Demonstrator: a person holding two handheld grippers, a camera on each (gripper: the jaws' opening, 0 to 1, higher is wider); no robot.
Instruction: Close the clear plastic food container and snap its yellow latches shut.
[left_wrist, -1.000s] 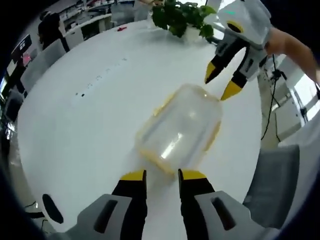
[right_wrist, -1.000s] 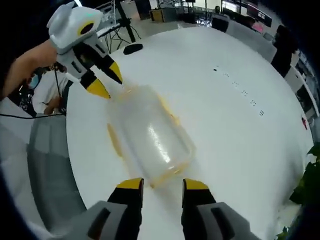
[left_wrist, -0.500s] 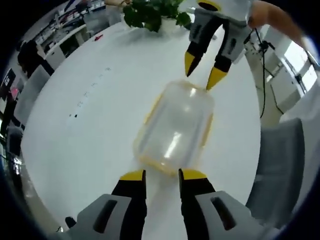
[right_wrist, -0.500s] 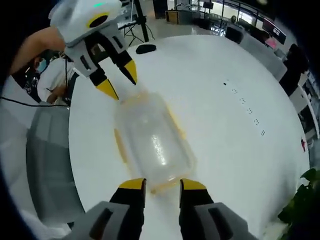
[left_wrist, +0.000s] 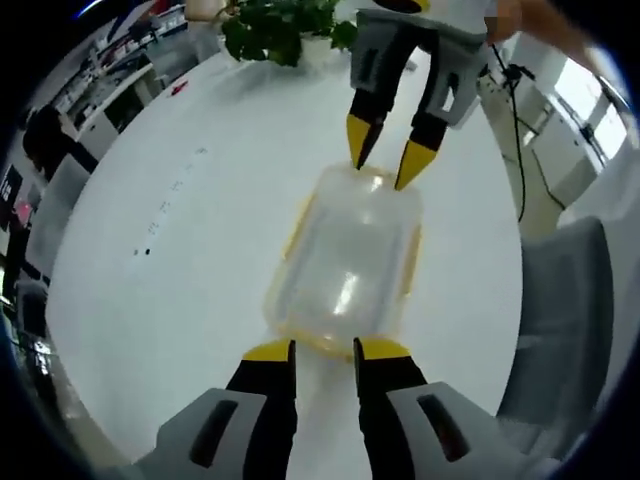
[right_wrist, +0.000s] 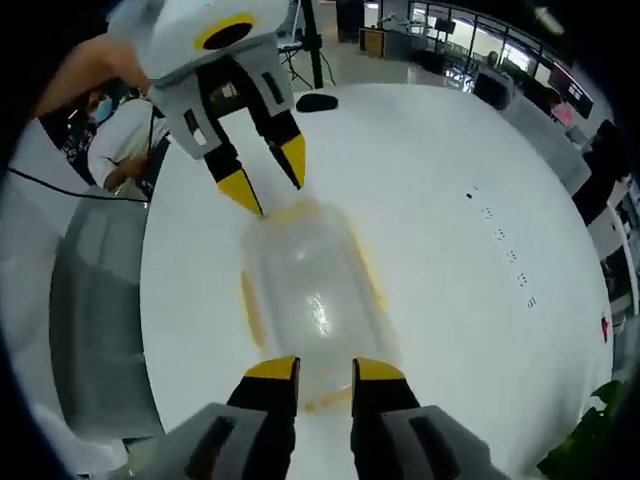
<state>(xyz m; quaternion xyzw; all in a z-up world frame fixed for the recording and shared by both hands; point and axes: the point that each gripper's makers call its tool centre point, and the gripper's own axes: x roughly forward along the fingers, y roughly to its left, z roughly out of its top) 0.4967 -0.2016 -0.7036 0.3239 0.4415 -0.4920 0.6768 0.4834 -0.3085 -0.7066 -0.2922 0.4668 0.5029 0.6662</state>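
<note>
Left gripper view first: clear plastic food container (left_wrist: 348, 268) lying lengthwise on the white round table (left_wrist: 180, 250), lid on, yellow latches (left_wrist: 410, 262) showing along its long sides. Left gripper (left_wrist: 322, 350) parted a little, yellow tips straddling the near end of the container, gripping nothing. Right gripper (left_wrist: 385, 163) now squarely at the far end, tips spread and pointing down onto the lid's edge, where a second ago it hung off to the right, well apart from the box. Potted plant (left_wrist: 275, 30) at the table's far rim, grey chair (left_wrist: 555, 320) off to the right. Over to the right gripper view: same container (right_wrist: 312, 300), seen from the opposite end, now lined up straight ahead rather than slanting. Right gripper (right_wrist: 323, 370) slightly apart at the near end, clamped on nothing. Left gripper (right_wrist: 268, 178) closer in than before, tips spread at the far end. Grey chair (right_wrist: 95, 320) on the left, black mouse-like object (right_wrist: 316, 101) farther along the table.
</note>
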